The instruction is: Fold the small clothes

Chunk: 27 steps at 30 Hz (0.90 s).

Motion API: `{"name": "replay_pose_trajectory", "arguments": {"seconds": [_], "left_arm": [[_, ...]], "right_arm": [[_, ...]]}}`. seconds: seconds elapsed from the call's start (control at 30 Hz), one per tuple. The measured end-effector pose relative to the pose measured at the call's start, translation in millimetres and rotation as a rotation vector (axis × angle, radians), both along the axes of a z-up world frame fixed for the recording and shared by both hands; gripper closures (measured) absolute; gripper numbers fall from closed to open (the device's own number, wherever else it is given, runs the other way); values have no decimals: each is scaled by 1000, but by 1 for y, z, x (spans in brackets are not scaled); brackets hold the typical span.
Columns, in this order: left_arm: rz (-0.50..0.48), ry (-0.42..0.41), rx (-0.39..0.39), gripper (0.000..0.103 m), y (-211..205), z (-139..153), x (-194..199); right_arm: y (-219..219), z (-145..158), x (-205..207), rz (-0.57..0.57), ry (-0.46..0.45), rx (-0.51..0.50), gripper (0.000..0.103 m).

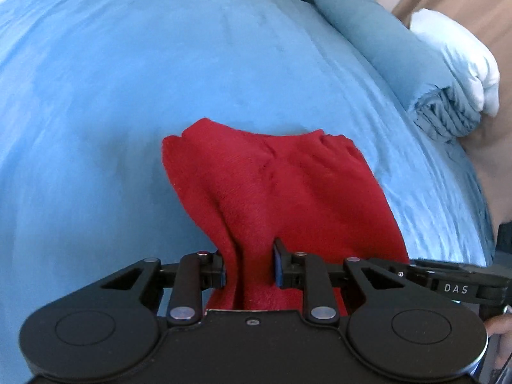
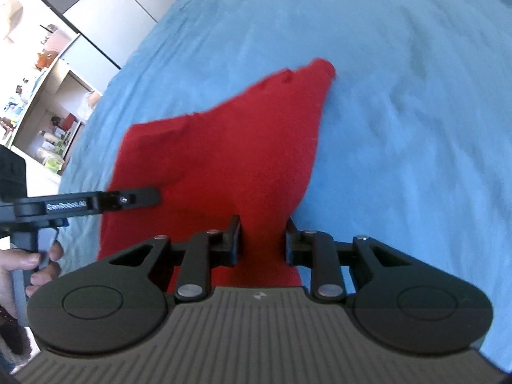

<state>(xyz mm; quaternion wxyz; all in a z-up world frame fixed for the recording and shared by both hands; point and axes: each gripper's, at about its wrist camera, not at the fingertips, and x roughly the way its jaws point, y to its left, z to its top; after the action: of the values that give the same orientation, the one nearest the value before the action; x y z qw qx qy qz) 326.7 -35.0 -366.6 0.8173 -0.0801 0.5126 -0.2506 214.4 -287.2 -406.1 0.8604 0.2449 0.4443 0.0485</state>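
Note:
A small red knit garment (image 1: 288, 185) hangs lifted over the blue bed cover (image 1: 128, 80), and its far edge reaches down towards the cover. My left gripper (image 1: 249, 264) is shut on a bunched fold of its near edge. In the right wrist view the same red garment (image 2: 224, 147) spreads forward in a slanted sheet, with one corner pointing away. My right gripper (image 2: 262, 240) is shut on another part of the near edge. The left gripper (image 2: 86, 206) shows at the left of that view, close beside the cloth, with a person's hand (image 2: 22, 262) on its handle.
A rolled blue duvet (image 1: 368, 38) and a white pillow (image 1: 457, 54) lie along the bed's far right side. Open shelves (image 2: 48, 96) with small items stand beyond the bed's left edge. Blue bed cover (image 2: 400, 128) stretches ahead of the garment.

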Motion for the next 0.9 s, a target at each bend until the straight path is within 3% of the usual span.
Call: {"name": "replay_pose_trajectory", "arguments": {"seconds": [0.23,0.33,0.47,0.53,0.57,0.6,0.63,0.73,0.9], "left_arm": [[-4,-10,67,74,-15,6,1],[-1,-34,93,74,-13,19,-8],[14,-91,130,74,0,49,-27],[25,-124,137,55,4,78,-37],[32,-144,143,31,6,93,-43],[40,-175,154,8,6,111,-51],[49,-216,163,2,6,130,-60],[61,-308,199,0,6,188,-88],[148,-328,217,0,12,268,-134]], "right_arm": [[5,3,0,-3,-10,5,53],[2,19,-5,2,-28,4,51],[-2,54,-19,-11,-84,-25,36],[-2,82,-32,-18,-133,-45,25],[-1,97,-38,-30,-147,-60,15],[0,115,-45,-44,-154,-83,11],[1,131,-51,-50,-161,-102,2],[7,184,-70,-51,-189,-151,0],[16,280,-114,-78,-249,-245,0]]}}
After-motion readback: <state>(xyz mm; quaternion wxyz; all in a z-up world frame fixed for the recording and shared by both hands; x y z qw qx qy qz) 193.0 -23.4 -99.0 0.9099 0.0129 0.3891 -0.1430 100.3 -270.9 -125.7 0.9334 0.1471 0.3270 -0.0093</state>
